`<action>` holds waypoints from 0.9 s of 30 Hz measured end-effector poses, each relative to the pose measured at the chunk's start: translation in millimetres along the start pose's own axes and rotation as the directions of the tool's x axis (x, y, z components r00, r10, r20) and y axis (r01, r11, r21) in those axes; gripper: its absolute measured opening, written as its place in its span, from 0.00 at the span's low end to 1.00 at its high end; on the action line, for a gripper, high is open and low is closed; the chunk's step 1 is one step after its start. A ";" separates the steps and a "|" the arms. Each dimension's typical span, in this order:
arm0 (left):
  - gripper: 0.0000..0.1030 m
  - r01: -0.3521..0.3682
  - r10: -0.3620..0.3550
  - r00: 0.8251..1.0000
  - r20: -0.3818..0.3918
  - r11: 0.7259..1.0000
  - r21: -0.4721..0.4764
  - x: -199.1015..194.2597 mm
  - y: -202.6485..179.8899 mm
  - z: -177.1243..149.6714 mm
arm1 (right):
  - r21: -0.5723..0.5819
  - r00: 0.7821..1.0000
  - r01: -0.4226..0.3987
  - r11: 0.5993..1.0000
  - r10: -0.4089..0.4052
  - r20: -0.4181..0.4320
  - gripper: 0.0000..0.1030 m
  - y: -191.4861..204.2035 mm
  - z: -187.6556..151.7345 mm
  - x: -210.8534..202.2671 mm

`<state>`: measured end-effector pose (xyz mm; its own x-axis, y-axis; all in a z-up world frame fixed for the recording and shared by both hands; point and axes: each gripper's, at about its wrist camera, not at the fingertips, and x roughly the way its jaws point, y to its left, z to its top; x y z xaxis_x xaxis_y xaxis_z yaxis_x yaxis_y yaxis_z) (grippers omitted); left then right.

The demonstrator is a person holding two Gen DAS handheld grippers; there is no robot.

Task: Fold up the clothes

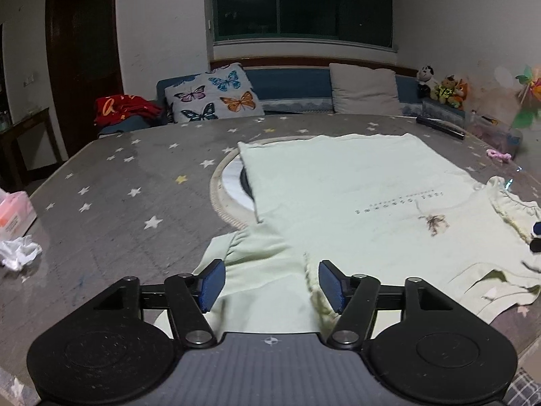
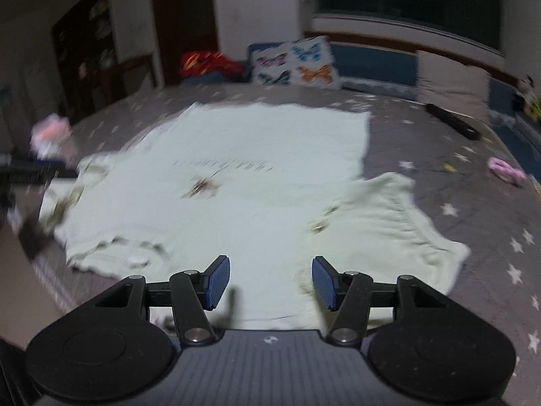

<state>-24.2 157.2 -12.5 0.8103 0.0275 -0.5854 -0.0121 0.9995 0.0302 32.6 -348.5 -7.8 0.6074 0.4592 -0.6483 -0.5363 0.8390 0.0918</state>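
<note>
Our left gripper (image 1: 270, 284) and right gripper (image 2: 271, 282) gape over the pale-green T-shirt (image 1: 355, 203); its sleeve (image 2: 389, 230) seemingly lies right of our right one.

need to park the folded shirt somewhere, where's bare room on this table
Bare star-print cloth lies left of the green shirt, between it and the tissue box. The right edge is crowded: pink hair tie, black bar, clutter behind.

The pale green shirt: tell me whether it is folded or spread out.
Spread out. The pale green shirt lies flat on the star-patterned table, print facing up, both sleeves extended sideways; no fold has been made yet.
</note>
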 end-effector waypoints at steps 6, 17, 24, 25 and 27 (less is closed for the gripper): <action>0.64 0.033 -0.033 0.999 -0.002 0.999 0.006 7.8 -13.3 3.1 | 0.137 0.983 0.178 0.974 -0.182 0.017 0.53 -49.2 0.1 1.6; 0.69 0.070 -0.069 0.997 -0.018 0.997 0.041 18.6 -37.8 5.5 | 0.267 0.932 0.351 0.897 -0.362 -0.009 0.07 -87.3 -9.3 13.3; 0.70 0.085 -0.083 0.996 -0.033 0.995 0.052 25.1 -46.0 5.0 | 0.296 0.917 0.384 0.875 -0.398 -0.012 0.10 -85.0 -17.5 5.5; 0.70 0.088 -0.086 0.996 -0.036 0.994 0.057 26.1 -47.6 5.3 | 0.293 0.915 0.389 0.873 -0.403 -0.012 0.17 -84.8 -17.6 5.4; 0.70 0.096 -0.094 0.995 -0.035 0.993 0.067 26.7 -51.1 6.2 | 0.290 0.908 0.403 0.868 -0.420 -0.006 0.20 -84.3 -12.9 2.4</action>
<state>1.6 106.8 -24.7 0.7865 -0.0661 -0.6140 0.1053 0.9941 0.0279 71.8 -421.9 -26.8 0.7727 0.0629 -0.6317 -0.0505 0.9980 0.0376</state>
